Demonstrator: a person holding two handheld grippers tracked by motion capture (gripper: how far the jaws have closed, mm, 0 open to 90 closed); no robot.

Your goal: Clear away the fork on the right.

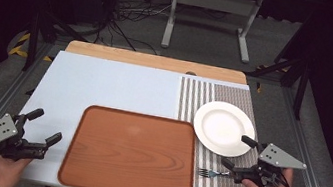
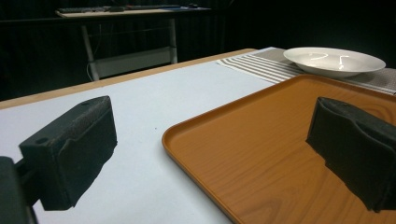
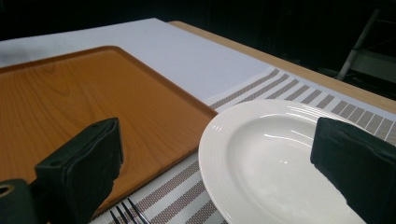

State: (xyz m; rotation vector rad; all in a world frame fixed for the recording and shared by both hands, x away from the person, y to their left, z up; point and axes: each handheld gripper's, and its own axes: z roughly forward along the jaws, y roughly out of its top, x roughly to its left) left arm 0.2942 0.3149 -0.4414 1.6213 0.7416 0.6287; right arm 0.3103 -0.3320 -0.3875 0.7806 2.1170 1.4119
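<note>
The right tongs [image 1: 239, 153] are held low at the near right of the surface [image 1: 105, 86], jaws spread wide and holding nothing. They sit just at the near edge of a white plate [image 1: 223, 128], which lies on a striped placemat [image 1: 228, 184]. In the right gripper view the two black jaws frame the plate's rim, one over the mat and one over the plate. A fork [image 1: 208, 172] lies on the mat just beside the lower jaw, tines pointing toward a wooden tray [image 1: 131, 152].

The left tongs [image 1: 43, 127] rest at the near left, also wide open and empty, just beside the tray's left rim. In the left gripper view one jaw hangs over the pale surface and the other over the tray.

The tray is empty and sits centred near the person, touching the mat's left edge.

The step in hand looks like a reach for the plate. To do it well, the right tongs should close on the rim, one jaw beneath the lip and one above, then lift level so the smooth plate does not slip.

No brands, labels or writing can be read anywhere.
</note>
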